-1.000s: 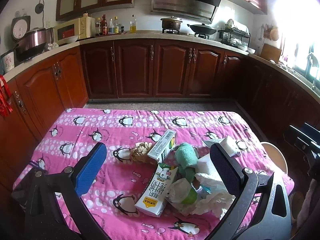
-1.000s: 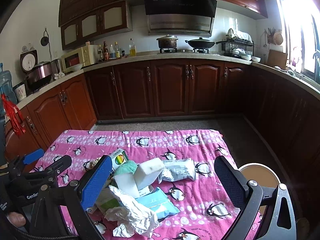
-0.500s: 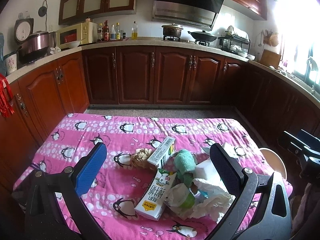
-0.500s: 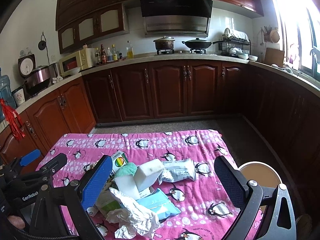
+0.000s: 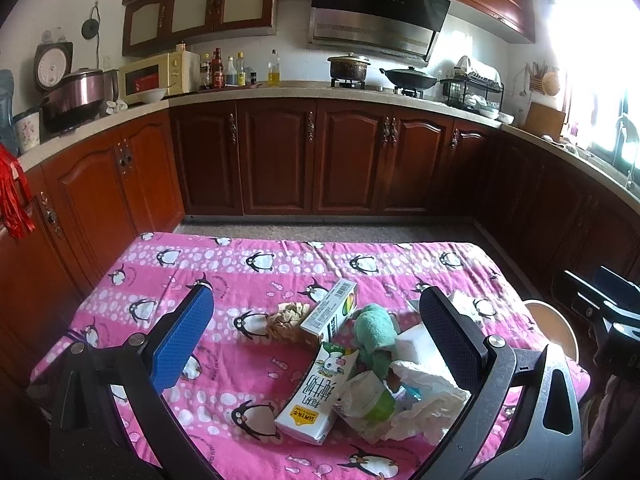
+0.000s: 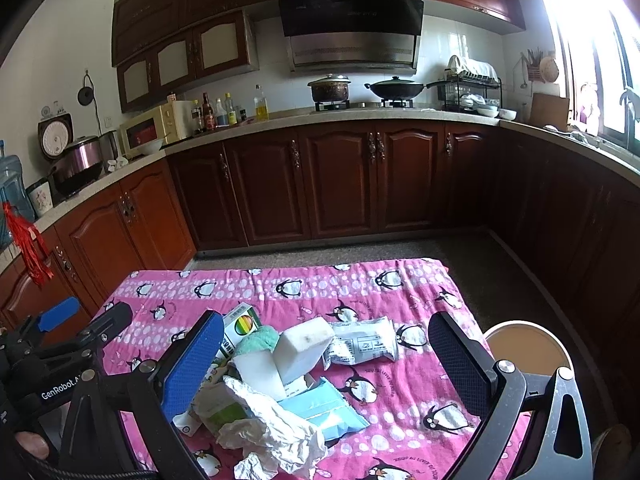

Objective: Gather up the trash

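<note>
1. The left gripper (image 5: 316, 332) hangs above the pink penguin-print tablecloth (image 5: 224, 264) with its jaws spread wide and nothing between the pads; it touches none of the litter.
2. The trash lies in a heap just ahead of and below that gripper, mostly toward its right finger (image 5: 448, 332). Nearest its base is a white milk carton (image 5: 316, 392) with a yellow end, lying flat.
3. Beyond the carton, between the fingers, a small white box with a barcode (image 5: 330, 312) rests tilted against a crumpled brown paper wad (image 5: 286, 318), which sits on the side of the blue left pad (image 5: 180, 340).
4. A teal cloth (image 5: 374, 332) lies just right of the box, touching a white foam block (image 5: 416, 346) that is partly hidden behind the right finger. Crumpled white paper (image 5: 424, 404) and a green-and-white wrapper (image 5: 370, 398) lie close below that finger.
5. The right gripper (image 6: 324, 364) is likewise wide open and empty, held over the same heap.
6. Between its fingers, toward the blue left pad (image 6: 192, 364), stand two white foam blocks (image 6: 304, 344) leaning together; the teal cloth (image 6: 256, 340) and a box with a coloured circle (image 6: 242, 324) sit behind them.
7. A silver-white foil packet (image 6: 364, 344) lies just ahead, near the middle of the gap. A light blue wipes pack (image 6: 324, 412) and crumpled white paper (image 6: 276, 428) lie nearest the gripper's base.
8. Outside its right finger, off the table edge, is a round tan stool seat (image 6: 524, 348).
9. The other gripper appears at the far left of the right wrist view, well apart from the heap.
</note>
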`<act>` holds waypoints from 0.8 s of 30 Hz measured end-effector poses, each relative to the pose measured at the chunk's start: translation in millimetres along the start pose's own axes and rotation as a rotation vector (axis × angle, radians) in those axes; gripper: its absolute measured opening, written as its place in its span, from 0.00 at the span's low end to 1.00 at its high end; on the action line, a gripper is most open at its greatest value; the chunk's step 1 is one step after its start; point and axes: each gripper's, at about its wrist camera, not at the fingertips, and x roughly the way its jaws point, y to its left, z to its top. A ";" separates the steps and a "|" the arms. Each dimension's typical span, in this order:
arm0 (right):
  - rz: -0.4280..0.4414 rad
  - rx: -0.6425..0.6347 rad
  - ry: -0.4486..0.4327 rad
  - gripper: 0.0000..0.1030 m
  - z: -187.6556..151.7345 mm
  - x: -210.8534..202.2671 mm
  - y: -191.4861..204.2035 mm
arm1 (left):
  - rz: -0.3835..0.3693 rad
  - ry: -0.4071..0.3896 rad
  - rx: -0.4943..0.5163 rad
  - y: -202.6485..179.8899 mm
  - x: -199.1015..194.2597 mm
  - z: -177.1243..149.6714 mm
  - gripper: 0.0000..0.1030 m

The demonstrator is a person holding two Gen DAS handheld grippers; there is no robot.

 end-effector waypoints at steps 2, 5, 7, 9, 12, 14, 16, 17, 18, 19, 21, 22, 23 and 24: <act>-0.002 -0.002 0.000 0.99 0.2 -0.5 0.2 | 0.002 -0.001 -0.001 0.5 0.4 0.1 0.99; -0.004 -0.002 0.002 0.99 -0.1 -0.6 -0.7 | 0.003 -0.002 -0.001 0.8 0.3 0.4 0.99; -0.002 -0.001 0.012 0.99 -0.6 0.7 -0.9 | 0.002 -0.001 -0.002 0.9 0.3 0.3 0.99; 0.000 0.000 0.019 0.99 -1.5 1.9 -1.4 | 0.003 0.000 -0.002 1.1 0.5 0.2 0.99; -0.006 -0.008 0.028 0.99 -2.0 3.6 -0.3 | 0.006 0.000 0.002 1.4 0.3 0.1 0.99; -0.008 -0.013 0.031 0.99 -2.6 4.3 0.3 | 0.007 0.001 0.001 1.7 0.5 0.1 0.99; -0.009 -0.013 0.034 0.99 -2.8 4.9 0.5 | 0.007 0.004 0.003 1.6 0.9 -0.2 0.99; -0.009 -0.013 0.036 0.99 -3.0 5.4 0.4 | 0.008 0.006 0.003 1.6 1.9 -0.3 0.99; -0.010 -0.013 0.038 0.99 -3.0 5.9 0.4 | 0.008 0.008 0.003 1.1 2.5 -0.1 0.99; -0.010 -0.013 0.039 0.99 -3.5 6.1 0.2 | 0.008 0.009 0.002 1.4 2.8 -0.1 0.99; -0.013 -0.012 0.040 0.99 -4.0 6.6 0.0 | 0.007 0.013 -0.002 1.0 4.2 -0.4 0.99; -0.016 -0.014 0.041 0.99 -4.1 6.7 0.1 | 0.007 0.012 -0.004 1.4 4.3 -0.4 0.99; -0.018 -0.017 0.042 0.99 -4.2 6.8 0.3 | 0.009 0.011 -0.005 1.9 4.5 -0.5 0.99; -0.019 -0.020 0.042 0.99 -4.2 6.9 0.6 | 0.009 0.011 -0.004 1.3 4.4 -0.3 0.99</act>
